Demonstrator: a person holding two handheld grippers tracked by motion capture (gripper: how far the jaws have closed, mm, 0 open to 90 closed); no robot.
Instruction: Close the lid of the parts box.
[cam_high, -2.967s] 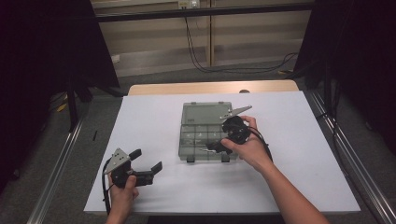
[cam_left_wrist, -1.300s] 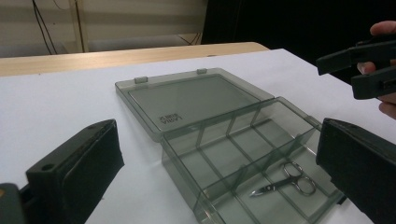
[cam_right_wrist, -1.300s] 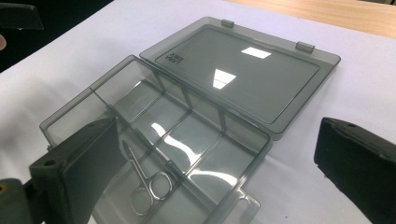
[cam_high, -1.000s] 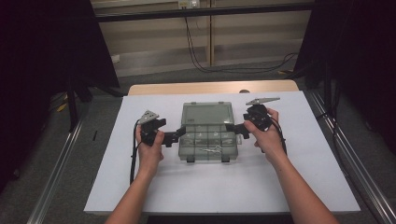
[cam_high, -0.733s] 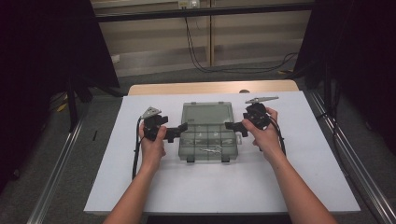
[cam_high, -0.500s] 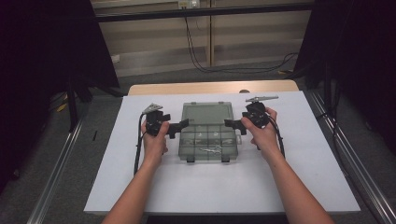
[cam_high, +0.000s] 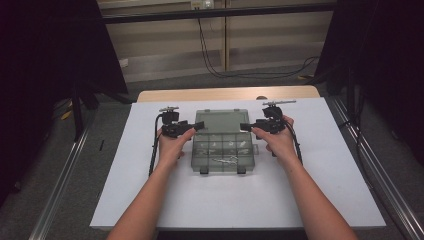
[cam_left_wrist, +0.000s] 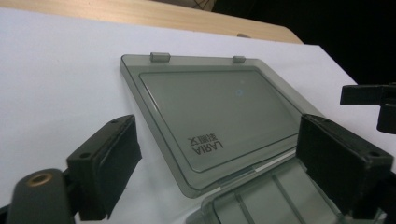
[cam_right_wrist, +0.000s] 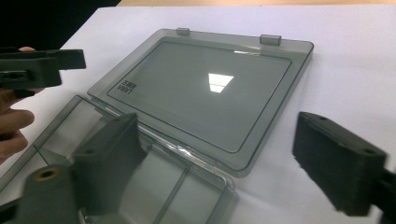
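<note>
High view: at frame centre, the open compartment box lies between the left claw and right claw, both parted, closing, gripping nothing.

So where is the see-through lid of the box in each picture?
High view: the lid lies flat behind the box's compartments, mid-table between both grippers.
Left gripper view: lid fills the centre.
Right gripper view: lid centre, upper half.
Shared landmark: the two latch tabs on its far edge.
</note>
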